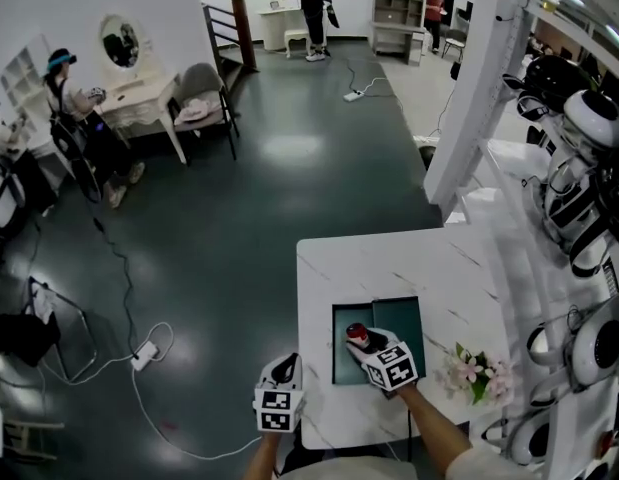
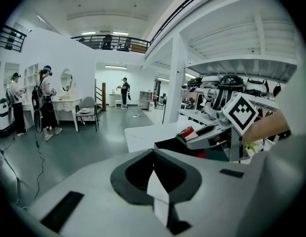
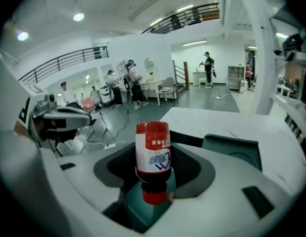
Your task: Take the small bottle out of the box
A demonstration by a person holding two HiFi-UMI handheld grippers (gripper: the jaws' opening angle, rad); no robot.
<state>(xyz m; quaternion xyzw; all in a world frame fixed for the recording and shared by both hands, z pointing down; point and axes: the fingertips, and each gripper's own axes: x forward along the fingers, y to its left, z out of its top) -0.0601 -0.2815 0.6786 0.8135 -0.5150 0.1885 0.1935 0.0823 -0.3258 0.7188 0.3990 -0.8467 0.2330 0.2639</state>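
The right gripper point(image 3: 153, 177) pinches the bottle point(image 3: 153, 154) by its body, over the open box point(image 1: 409, 318). A loose grip could let it slip back in, or it could clip the box wall. The left gripper point(image 2: 155, 177), pressed together and empty, waits off the table point(image 1: 389, 263) edge. Flowers point(image 1: 477, 373) crowd the right side.

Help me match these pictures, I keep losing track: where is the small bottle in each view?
Head view: the small bottle is low, right of centre, in the right gripper's jaws, at the green box.
Left gripper view: right of centre, by the box.
Right gripper view: dead centre, between the jaws.
Shared landmark: the green box.
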